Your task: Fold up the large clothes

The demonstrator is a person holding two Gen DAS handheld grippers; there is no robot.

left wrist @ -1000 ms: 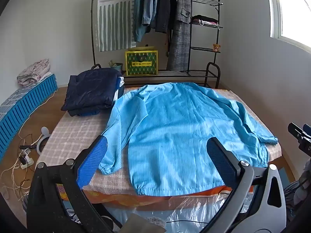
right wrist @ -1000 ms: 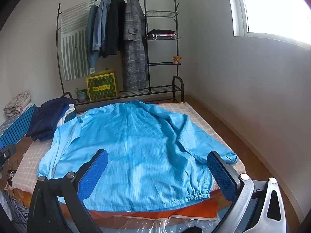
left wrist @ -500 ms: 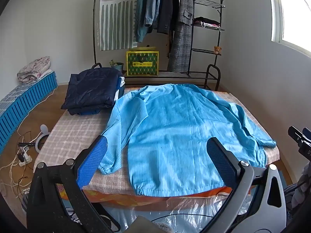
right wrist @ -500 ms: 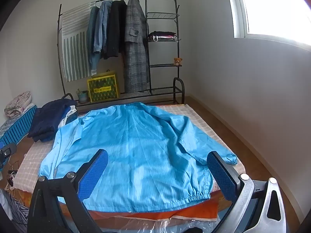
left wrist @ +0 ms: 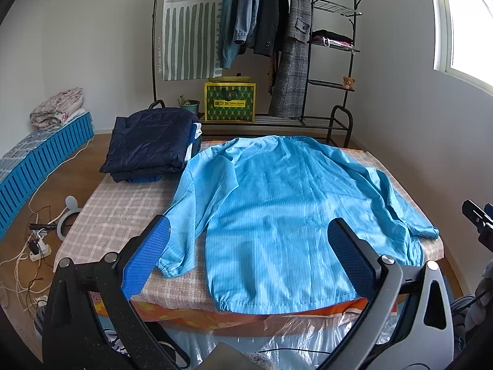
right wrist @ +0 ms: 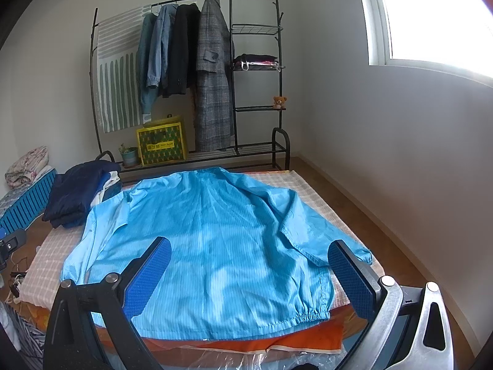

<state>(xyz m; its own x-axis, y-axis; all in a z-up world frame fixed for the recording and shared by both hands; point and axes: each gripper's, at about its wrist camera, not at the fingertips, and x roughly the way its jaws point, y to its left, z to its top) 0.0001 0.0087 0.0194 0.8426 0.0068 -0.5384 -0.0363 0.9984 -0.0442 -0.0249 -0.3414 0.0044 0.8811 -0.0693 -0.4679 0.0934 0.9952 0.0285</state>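
The yellow-and-green box (left wrist: 230,101) under the clothes rack (left wrist: 308,46) at the top centre carries a label too small to read. A light blue jacket (left wrist: 277,212) lies spread flat across the checked bed (left wrist: 123,212) in mid-frame, a folded dark navy stack (left wrist: 148,145) at its upper left. The left gripper (left wrist: 246,262) and right gripper (right wrist: 246,277) both hover released at the lower edge, grasping nothing.
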